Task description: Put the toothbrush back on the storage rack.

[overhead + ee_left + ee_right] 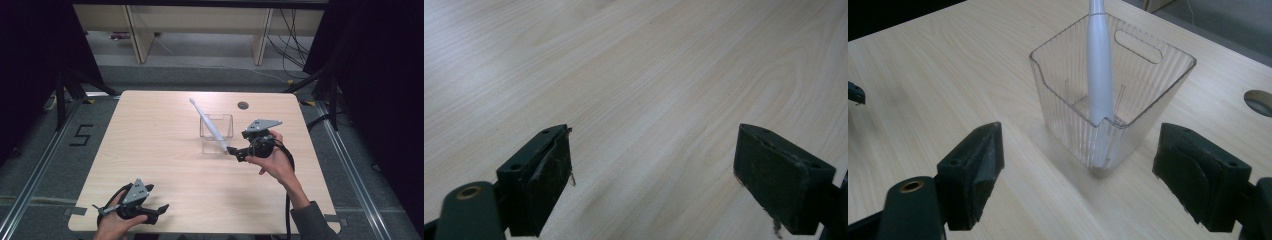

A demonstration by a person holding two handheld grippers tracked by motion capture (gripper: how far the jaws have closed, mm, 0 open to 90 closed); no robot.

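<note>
White toothbrush [1099,65] stands tilted inside the clear bin [1148,82], mid-table toward the far edge. Right gripper [239,153] just beside the bin's near wall, jaws spread, grasping nothing. Left gripper [159,212] released at the near edge. Placement looks complete; next, back the right gripper away without knocking the bin.

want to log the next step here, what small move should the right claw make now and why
Probably back the right claw straight away from the clear bin. Its jaws stand open with nothing between them, and the white toothbrush already leans inside the bin, so retreating without touching the bin looks like the safe move.
</note>
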